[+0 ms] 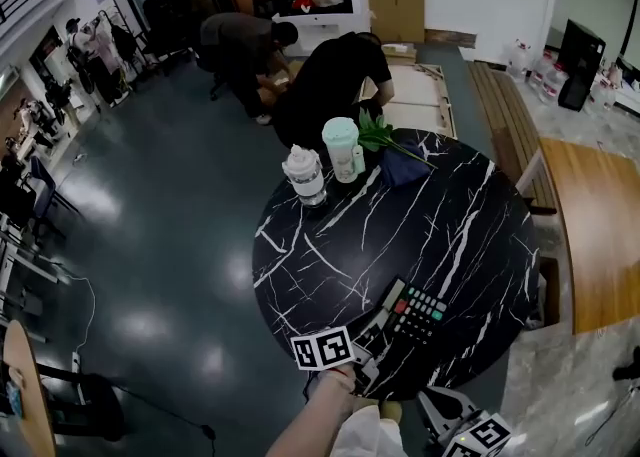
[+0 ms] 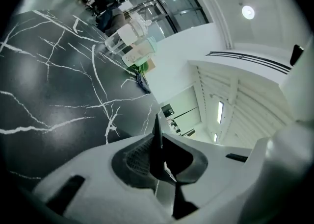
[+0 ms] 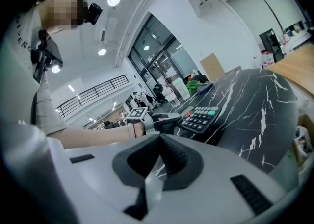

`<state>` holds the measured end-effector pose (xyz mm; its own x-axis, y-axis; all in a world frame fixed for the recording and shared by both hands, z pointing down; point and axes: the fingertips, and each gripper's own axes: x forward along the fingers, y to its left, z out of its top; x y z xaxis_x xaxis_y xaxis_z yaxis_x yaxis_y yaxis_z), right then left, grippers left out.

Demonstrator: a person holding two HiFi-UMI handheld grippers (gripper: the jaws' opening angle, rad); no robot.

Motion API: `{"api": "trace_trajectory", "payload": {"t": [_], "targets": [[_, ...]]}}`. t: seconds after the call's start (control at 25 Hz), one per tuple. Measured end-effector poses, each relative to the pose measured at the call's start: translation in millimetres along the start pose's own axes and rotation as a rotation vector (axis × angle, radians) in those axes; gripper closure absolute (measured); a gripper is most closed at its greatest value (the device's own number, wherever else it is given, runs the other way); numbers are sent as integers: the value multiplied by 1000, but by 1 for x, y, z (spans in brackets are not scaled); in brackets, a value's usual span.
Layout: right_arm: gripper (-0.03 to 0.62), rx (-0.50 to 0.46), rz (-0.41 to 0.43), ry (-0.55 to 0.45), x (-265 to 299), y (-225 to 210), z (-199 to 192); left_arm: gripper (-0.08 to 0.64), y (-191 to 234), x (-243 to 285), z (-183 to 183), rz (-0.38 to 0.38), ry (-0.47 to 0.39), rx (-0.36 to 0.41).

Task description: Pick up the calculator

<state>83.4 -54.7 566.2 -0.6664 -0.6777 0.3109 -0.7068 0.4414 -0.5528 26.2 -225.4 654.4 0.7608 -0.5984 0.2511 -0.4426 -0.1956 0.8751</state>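
A black calculator with grey, red and green keys lies near the front edge of the round black marble table. My left gripper is shut on the calculator's near left end. In the left gripper view the calculator shows edge-on as a thin dark blade squeezed between the pads. The right gripper view shows the calculator held by the left gripper; I cannot tell whether it is off the tabletop. My right gripper hangs off the table's front edge, jaws together, nothing in them.
At the table's far side stand a clear bottle, a mint-green tumbler, leafy green stems and a dark blue cloth. Two people bend over just behind the table. A wooden table is to the right.
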Motion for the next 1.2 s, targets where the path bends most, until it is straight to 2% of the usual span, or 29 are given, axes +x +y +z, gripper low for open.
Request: {"api": "trace_trajectory", "payload": {"t": [0.28,0.48,0.64,0.8,1.04,1.2], "targets": [[584,-27,18,-37,-2,15,25,509,-36,-12,18,-42,-31,18],[584,-84,34,-73,-8,29,49,509,-71,-18,35,-77,-54,41],[584,-128,25,-111,-20,35,71,509,-102,-30,49,-100,-73,85],[584,-153,4,-190,-33,35,95,509,-134,-43,65,-111,-111,134],[584,-164,1,-247,-55,47,111,509,-173,-67,70,-134,-158,136],[584,-188,-20,-275,-66,48,117,509,-181,-78,66,-129,-181,120]]}}
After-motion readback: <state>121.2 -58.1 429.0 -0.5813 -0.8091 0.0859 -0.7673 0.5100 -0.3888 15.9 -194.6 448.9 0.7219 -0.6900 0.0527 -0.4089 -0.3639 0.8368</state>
